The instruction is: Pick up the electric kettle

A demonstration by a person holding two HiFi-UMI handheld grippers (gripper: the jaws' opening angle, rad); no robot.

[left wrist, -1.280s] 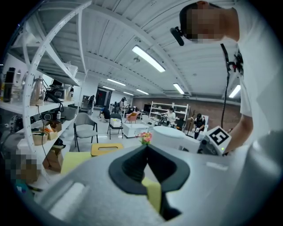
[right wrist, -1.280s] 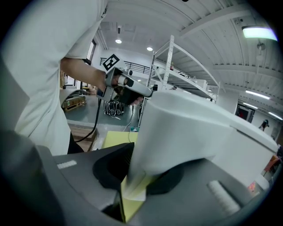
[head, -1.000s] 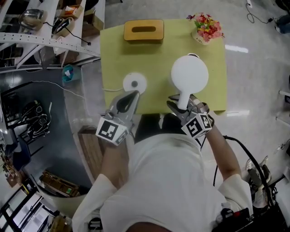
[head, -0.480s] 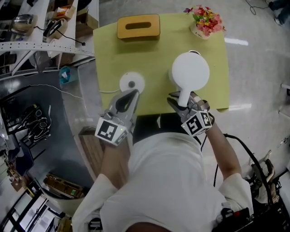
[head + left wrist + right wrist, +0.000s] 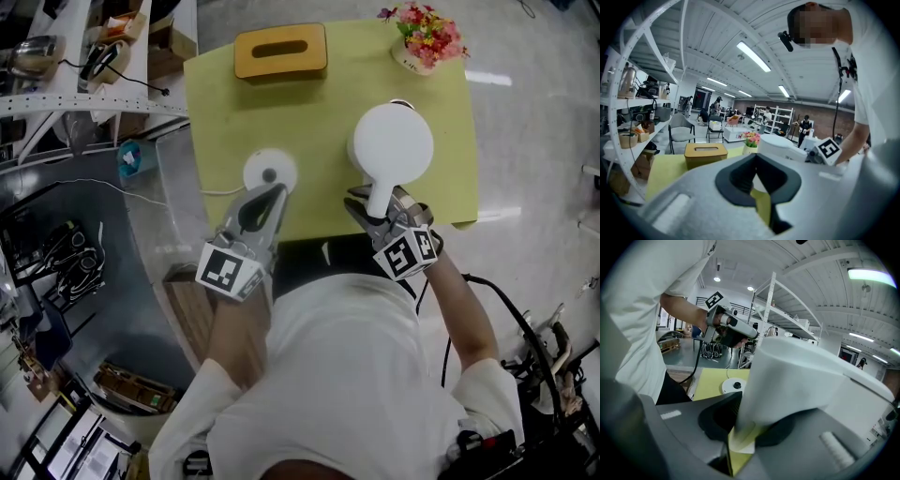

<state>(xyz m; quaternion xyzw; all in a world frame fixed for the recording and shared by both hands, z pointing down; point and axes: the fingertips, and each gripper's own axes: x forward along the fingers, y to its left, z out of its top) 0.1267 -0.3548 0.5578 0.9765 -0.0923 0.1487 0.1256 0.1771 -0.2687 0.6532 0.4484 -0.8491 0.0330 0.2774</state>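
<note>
**Kettle gripped by its handle, away from its base**

The yellow desk (image 5: 319, 112) carries everything, and the white electric kettle (image 5: 394, 141) is over its right half, spout end away from the person and handle (image 5: 378, 192) pointing back at them. That orientation seems deliberate: the handle is the only narrow part a gripper could close around, and it faces the nearer hand.

The right gripper (image 5: 380, 208) has its jaws pinching that handle, one on each side. The right gripper view shows the white handle filling the gap between them. From above I cannot tell whether the kettle's bottom rests on the desk.

The round power base (image 5: 269, 172) lies well apart to the left, its cord (image 5: 220, 192) trailing off the desk edge, so the kettle is free of it.

The left gripper (image 5: 275, 197) hovers just short of the base, jaws pressed together on nothing, probably only standing by.

A tan tissue box (image 5: 280, 52) and a flower pot (image 5: 424, 36) sit at the far edge, clear of the lift.
</note>
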